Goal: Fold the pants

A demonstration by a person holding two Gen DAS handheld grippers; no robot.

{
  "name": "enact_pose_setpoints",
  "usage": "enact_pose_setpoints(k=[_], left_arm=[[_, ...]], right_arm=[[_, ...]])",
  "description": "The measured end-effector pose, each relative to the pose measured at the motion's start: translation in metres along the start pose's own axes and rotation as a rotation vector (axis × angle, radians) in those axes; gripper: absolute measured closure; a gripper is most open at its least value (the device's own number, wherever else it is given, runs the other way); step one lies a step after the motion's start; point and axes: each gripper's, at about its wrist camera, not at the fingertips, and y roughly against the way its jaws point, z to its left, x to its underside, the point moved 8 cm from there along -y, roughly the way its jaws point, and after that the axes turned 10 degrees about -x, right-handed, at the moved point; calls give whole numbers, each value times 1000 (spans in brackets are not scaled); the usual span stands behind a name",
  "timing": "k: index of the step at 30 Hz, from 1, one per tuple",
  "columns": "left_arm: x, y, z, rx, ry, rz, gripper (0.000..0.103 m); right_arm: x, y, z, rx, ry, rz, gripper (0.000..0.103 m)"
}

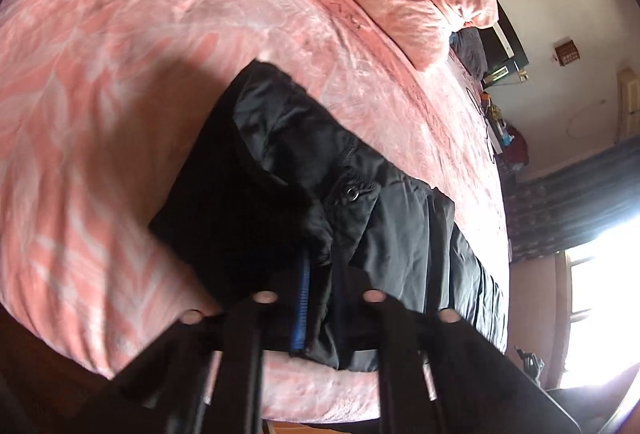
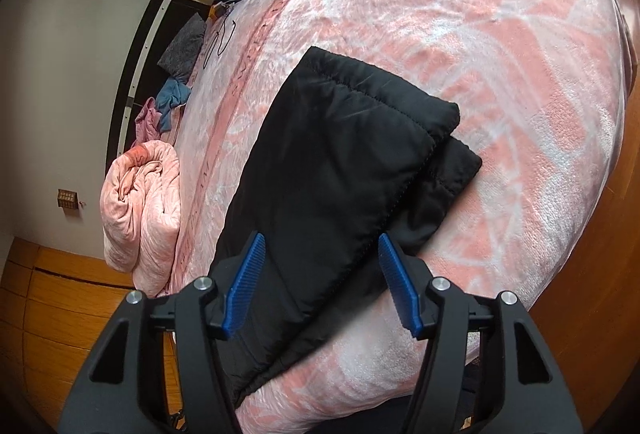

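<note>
pants (image 2: 344,161) between spread right jaws

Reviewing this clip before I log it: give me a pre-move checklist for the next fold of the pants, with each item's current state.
1. Pants lie on the bed: ok.
2. Legs stacked evenly: not ok; the lower leg's hem sticks out past the upper one.
3. Right tongs open, pads clear of fabric: ok.
4. Left tongs state: cannot tell; the view is blurred and dark, with only one blue pad showing against the waist end.
5. Fold path on the blanket free: ok; the rolled quilt and loose clothes sit off to the side.
</note>
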Motion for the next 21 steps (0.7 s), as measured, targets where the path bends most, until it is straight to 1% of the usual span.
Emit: enact_pose_setpoints(k=[3,5,8,10,13,14,15,16,17,20,21], left_arm=[[-7,-6,-5,-19,-17,4,102],[-10,-8,-3,-30,-15,-1,103],[-11,-12,-1,-43,-12,-3,103],[-8,-14,0,-49,-16,-3,103],[-1,-14,1,-46,-9,-6,103],[1,-13,3,-42,-5,-5,103],[1,-14,4,-43,-4,-8,103],[1,-14,6,-48,-3,-11,103],[0,-14,8,-54,-1,-15,103],[-6,-13,12,-73,-10,-15,103],[-7,-13,12,-79,-13,-15,103]], right_arm=[[-7,1,-7,-12,-41,-27,44],[-9,1,-11,-13,-59,-38,50],[-16,4,-25,30,-90,-73,50],[-21,4,-34,41,-127,-85,51],[-27,0,-37,15,-156,-105,52],[-29,-2,-35,7,-154,-105,55],[-30,-5,-34,7,-149,-97,61],[-30,-6,-32,14,-140,-90,92],[-29,-4,-29,22,-129,-99,99],[-19,8,-26,41,-110,-136,100],[-14,8,-31,60,-109,-126,100]])
